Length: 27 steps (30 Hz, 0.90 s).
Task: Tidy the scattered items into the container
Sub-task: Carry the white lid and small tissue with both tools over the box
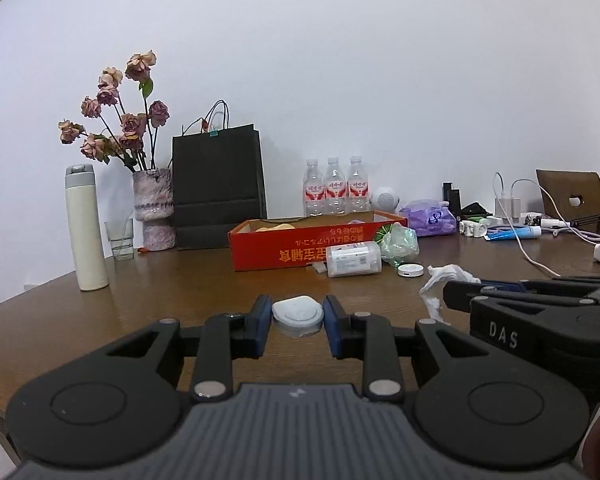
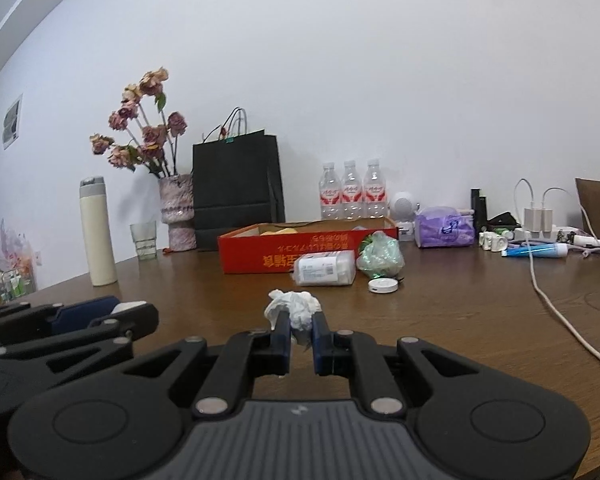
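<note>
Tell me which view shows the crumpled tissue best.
The right wrist view: the tissue sits centred between the right gripper jaws, which are closed on it, its whole crumpled top visible. The left wrist view shows it only at the right, partly hidden behind the right gripper's arm.

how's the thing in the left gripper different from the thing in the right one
The left gripper holds a small case: smooth, rounded, pale grey, rigid-looking. The right gripper pinches a tissue: white, crumpled, soft, bulging above the fingertips. The case spans a wide jaw gap; the tissue sits in a narrow one. Both are light-coloured, gripped, and in front of the red box.
</note>
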Tool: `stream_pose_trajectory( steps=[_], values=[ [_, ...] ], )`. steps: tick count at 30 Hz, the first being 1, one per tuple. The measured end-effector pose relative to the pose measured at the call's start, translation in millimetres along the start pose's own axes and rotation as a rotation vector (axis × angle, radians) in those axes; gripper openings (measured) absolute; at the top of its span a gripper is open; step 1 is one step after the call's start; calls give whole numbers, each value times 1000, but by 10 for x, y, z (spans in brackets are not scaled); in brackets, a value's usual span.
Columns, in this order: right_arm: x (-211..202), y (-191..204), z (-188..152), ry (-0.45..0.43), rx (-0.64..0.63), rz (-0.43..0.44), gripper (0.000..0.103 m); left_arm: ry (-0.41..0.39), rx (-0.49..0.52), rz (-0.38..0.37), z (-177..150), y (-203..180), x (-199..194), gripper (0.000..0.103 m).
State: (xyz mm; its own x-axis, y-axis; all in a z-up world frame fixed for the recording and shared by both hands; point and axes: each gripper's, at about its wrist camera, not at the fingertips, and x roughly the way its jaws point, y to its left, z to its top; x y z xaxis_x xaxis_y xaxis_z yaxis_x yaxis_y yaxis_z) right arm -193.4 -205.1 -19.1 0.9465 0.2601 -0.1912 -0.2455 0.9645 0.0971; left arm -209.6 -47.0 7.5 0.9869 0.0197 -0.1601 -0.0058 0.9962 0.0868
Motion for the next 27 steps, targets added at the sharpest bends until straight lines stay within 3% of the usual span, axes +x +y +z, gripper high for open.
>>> stream_pose_trajectory(
  steps=[6, 11, 15, 18, 27],
  values=[
    [10, -34, 31, 2, 12, -13, 10, 11, -8, -4, 68, 19, 42, 29],
    [219, -89, 315, -11, 39, -7, 10, -19, -32, -29, 454, 141, 383, 29],
    [634, -198, 715, -17, 44, 9, 10, -43, -48, -51, 810, 250, 930, 29],
    [1061, -300, 1081, -13, 43, 29, 10, -15, -82, -69, 1120, 384, 1476, 29],
    [2770, -425, 2070, 169, -42, 115, 10, 132, -64, -102, 1936, 743, 3185, 29]
  ],
)
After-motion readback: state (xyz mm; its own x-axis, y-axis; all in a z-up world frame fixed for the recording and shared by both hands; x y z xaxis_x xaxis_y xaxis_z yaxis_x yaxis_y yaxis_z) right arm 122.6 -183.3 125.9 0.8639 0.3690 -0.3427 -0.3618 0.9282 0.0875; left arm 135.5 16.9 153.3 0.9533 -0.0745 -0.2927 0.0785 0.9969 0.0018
